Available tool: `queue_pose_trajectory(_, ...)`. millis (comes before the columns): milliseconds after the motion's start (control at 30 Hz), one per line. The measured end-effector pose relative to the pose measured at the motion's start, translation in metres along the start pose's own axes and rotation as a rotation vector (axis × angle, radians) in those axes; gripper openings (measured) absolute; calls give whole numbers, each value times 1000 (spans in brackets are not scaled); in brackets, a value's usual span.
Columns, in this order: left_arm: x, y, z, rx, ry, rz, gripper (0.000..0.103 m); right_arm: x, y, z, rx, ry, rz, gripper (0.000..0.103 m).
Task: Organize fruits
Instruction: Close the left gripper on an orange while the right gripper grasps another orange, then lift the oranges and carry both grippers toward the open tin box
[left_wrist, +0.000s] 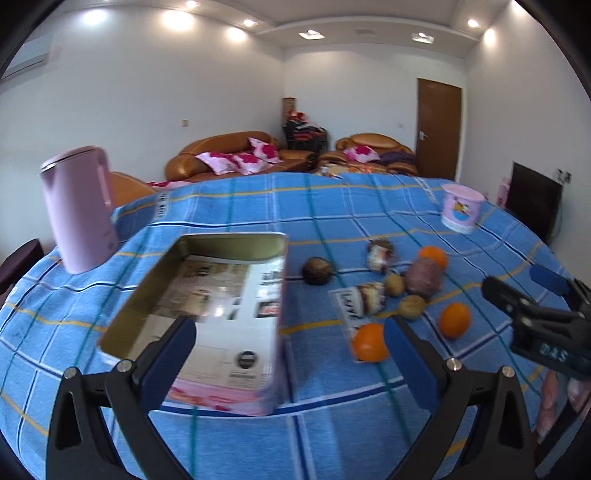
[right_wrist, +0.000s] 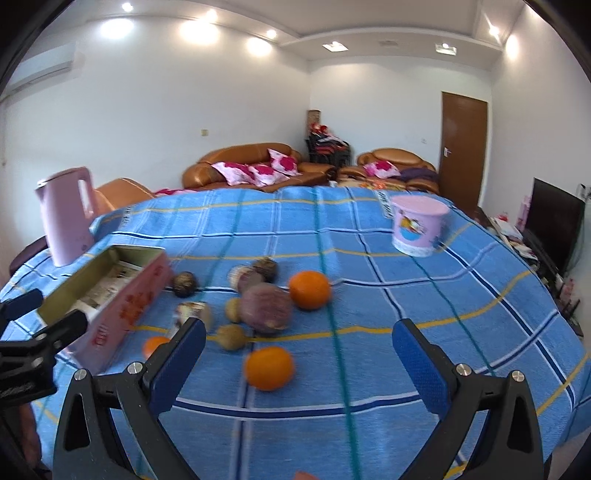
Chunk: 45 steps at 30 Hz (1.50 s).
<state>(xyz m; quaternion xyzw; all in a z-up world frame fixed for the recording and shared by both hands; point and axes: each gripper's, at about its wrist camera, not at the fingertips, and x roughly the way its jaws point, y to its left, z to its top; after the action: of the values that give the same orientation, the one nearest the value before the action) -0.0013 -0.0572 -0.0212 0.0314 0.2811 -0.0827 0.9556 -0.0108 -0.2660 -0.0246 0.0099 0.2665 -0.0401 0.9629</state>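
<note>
Tin (left_wrist: 207, 295) lies left of fruit cluster (left_wrist: 399, 291) on surface (left_wrist: 332, 206); kettle (left_wrist: 79, 210) behind-left, tub (left_wrist: 461, 212) behind-right.

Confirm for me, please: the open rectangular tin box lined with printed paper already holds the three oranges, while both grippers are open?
Not quite. The open rectangular tin box holds only its printed paper lining; the three oranges lie on the blue checked tablecloth, as the right wrist view shows. The left gripper and right gripper are indeed open.
</note>
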Motion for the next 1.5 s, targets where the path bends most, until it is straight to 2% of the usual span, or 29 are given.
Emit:
queue_pose_trajectory(200, 14, -33, -1, 67, 44, -86, 86, 14, -11, -3, 8, 50, 8, 101)
queue_pose_trajectory(267, 21, -41, -1, 81, 71, -112, 80, 18, -11, -5, 1, 71, 25, 89)
queue_pose_trajectory(333, 27, -45, -3, 87, 96, -140, 73, 26, -11, -7, 2, 105, 54, 82)
queue_pose_trajectory(433, 36, -51, -7, 93, 142, -180, 68, 33, -6, -11, -10, 136, 94, 78)
queue_pose_trajectory(567, 46, -54, -11, 93, 183, -195, 61, 37, 2, -13, -39, 161, 128, 69)
queue_pose_trajectory(833, 55, -55, -12, 111, 221, -210, 51, 52, 12, -16, -73, 229, 180, 64)
queue_pose_trajectory(900, 58, -52, -12, 96, 237, -225, 47, 57, 13, -18, -78, 259, 213, 58)
queue_pose_trajectory(933, 59, -50, -12, 87, 245, -235, 45, 58, 14, -18, -81, 270, 222, 50)
queue_pose_trajectory(967, 59, -48, -12, 79, 248, -243, 45, 60, 15, -19, -90, 281, 224, 43)
queue_pose_trajectory(1000, 59, -48, -12, 77, 248, -246, 45, 61, 16, -20, -93, 283, 223, 43)
queue_pose_trajectory(1267, 57, -47, -13, 91, 232, -257, 44, 58, 16, -21, -89, 273, 254, 42)
queue_pose_trajectory(1500, 44, -45, -12, 89, 147, -227, 43, 46, 15, -19, -91, 191, 263, 41)
